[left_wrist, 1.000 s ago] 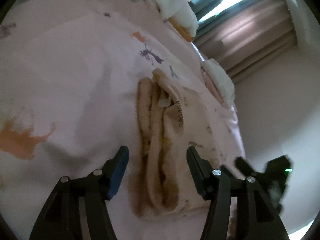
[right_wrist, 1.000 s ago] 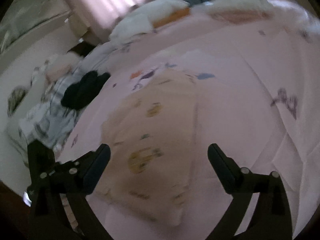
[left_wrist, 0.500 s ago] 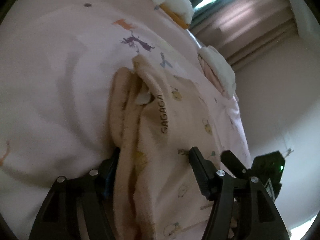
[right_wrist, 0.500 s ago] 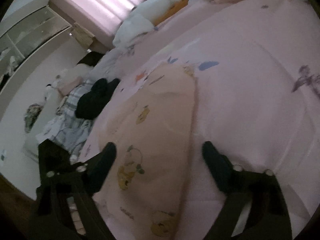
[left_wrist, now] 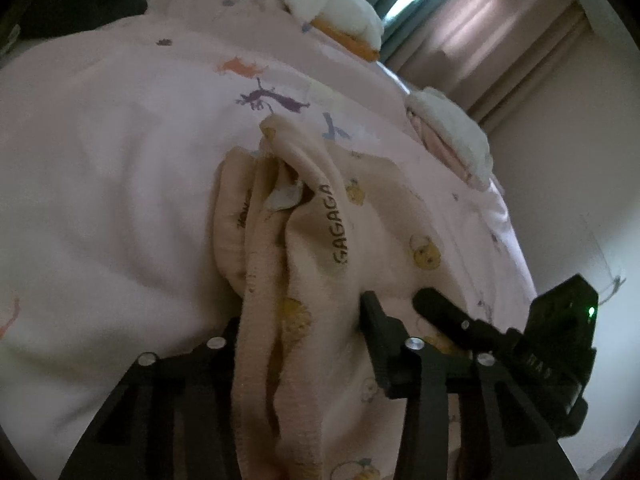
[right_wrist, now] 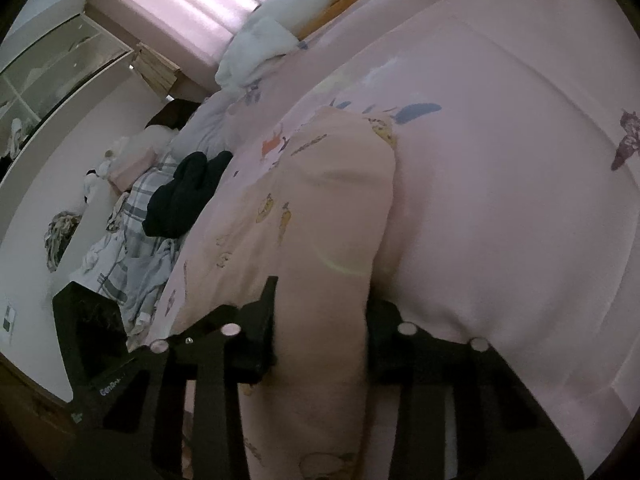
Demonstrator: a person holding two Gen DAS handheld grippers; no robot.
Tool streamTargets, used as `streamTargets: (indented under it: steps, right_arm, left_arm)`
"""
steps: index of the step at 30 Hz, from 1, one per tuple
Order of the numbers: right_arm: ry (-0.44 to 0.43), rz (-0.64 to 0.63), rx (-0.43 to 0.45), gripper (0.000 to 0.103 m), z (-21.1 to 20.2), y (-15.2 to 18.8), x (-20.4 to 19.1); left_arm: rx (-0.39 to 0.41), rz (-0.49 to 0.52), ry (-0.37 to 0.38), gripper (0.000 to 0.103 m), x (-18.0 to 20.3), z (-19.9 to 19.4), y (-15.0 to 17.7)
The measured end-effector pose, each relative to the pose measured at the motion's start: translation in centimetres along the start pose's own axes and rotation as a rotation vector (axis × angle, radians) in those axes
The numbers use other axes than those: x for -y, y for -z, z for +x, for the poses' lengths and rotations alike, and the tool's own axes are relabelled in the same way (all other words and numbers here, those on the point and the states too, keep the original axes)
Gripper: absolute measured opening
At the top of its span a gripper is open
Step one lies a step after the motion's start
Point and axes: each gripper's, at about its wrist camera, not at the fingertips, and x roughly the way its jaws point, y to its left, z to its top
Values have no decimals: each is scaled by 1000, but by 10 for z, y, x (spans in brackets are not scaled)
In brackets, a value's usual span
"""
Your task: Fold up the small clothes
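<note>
A small beige garment (left_wrist: 320,264) with yellow duck prints and a "GAGAGA" waistband lies on the pink sheet (left_wrist: 112,168). Bunched folds of its waistband end fill the gap of my left gripper (left_wrist: 300,328), whose jaws are closing and press on the cloth; the left finger is mostly hidden under fabric. In the right wrist view the same garment (right_wrist: 320,208) runs away from me. My right gripper (right_wrist: 322,320) has its jaws closing on the near edge, with cloth packed between both fingers. The two grippers sit side by side at the same end.
White and orange pillows (left_wrist: 340,12) and a folded white and pink pile (left_wrist: 452,136) lie at the bed's far edge by the curtains. Dark clothing (right_wrist: 188,196) and a plaid cloth (right_wrist: 136,232) lie at the bed's left side, near a white wall.
Both grippers have moved forward over the garment and narrowed their jaws. The cloth, which lay flat between wide fingers, is now bunched and pinched in each.
</note>
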Motion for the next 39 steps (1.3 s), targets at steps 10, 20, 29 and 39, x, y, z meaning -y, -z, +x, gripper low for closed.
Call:
streamTargets:
  steps: [10, 20, 29, 39]
  right_arm:
    - [13, -41, 35, 30, -6, -1, -7]
    - [-7, -187, 181, 27, -57, -13, -45]
    - [-47, -291, 273, 27, -122, -37, -75]
    - [-61, -391, 353, 27, -192, -59, -99]
  left_arm:
    - [41, -2, 9, 34, 4, -9, 0]
    - [136, 41, 91, 32, 32, -46, -7]
    - [239, 136, 95, 32, 104, -99, -17]
    - [337, 281, 42, 32, 180, -142, -11]
